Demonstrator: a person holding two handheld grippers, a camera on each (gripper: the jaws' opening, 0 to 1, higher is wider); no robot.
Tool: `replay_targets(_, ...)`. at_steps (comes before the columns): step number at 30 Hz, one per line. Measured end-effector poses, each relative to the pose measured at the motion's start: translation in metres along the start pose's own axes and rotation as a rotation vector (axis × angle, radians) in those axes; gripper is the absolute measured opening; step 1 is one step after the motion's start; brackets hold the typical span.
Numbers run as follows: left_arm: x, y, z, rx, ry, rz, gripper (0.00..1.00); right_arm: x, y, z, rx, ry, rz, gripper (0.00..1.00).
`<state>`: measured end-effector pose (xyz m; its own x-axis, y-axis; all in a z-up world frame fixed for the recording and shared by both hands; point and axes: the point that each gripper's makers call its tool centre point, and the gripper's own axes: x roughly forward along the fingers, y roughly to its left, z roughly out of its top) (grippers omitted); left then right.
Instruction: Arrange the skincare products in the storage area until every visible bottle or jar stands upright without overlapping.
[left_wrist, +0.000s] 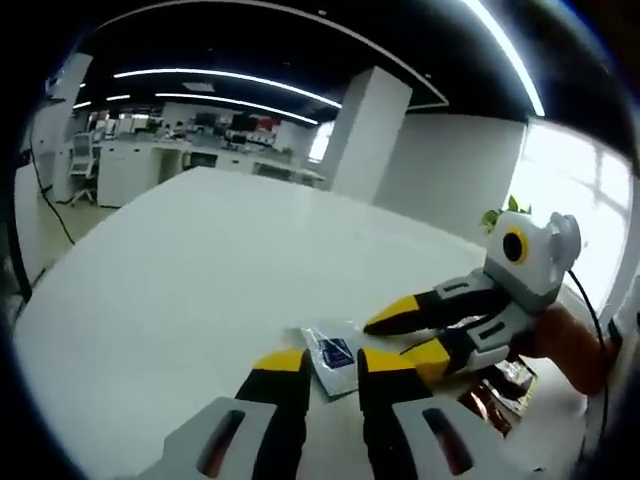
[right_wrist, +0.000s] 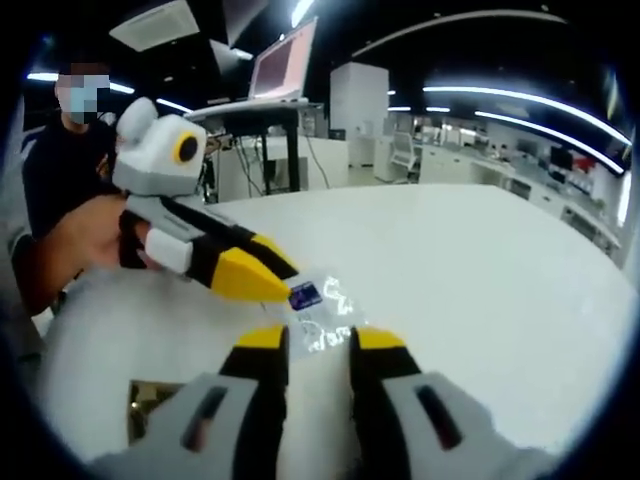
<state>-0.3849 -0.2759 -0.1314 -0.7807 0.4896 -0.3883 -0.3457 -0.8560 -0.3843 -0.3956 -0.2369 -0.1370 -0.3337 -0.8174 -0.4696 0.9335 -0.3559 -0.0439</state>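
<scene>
1. While we look along the left gripper (left_wrist: 330, 365), we see its yellow-tipped jaws parted with nothing between them, poised over a white table (left_wrist: 200, 260).
2. Just beyond those tips lies a clear sachet (left_wrist: 332, 356) with a dark blue label, flat on the table.
3. We see the right gripper (left_wrist: 400, 335) coming in from the right of the left gripper view, jaws apart and empty, tips near the sachet.
4. Under that gripper we find a brown foil packet (left_wrist: 490, 400), also lying flat.
5. From the right gripper view, our right gripper (right_wrist: 318, 345) hangs released just short of the sachet (right_wrist: 320, 310), and the left gripper (right_wrist: 265, 280) points at it, held by a hand (right_wrist: 85, 240).
</scene>
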Motion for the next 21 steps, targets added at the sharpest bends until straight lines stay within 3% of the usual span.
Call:
replay_targets(5, -0.0042, -0.0021, 0.0031, -0.085, -0.036, -0.039, 0.17, -0.0001, -0.0008, -0.0003, 0.0, -0.004, -0.002, 0.25)
replay_targets(21, -0.0068, -0.01, 0.0012, -0.134, -0.041, -0.07, 0.11, 0.0002, -0.0009, -0.0007, -0.001, -0.005, -0.005, 0.25)
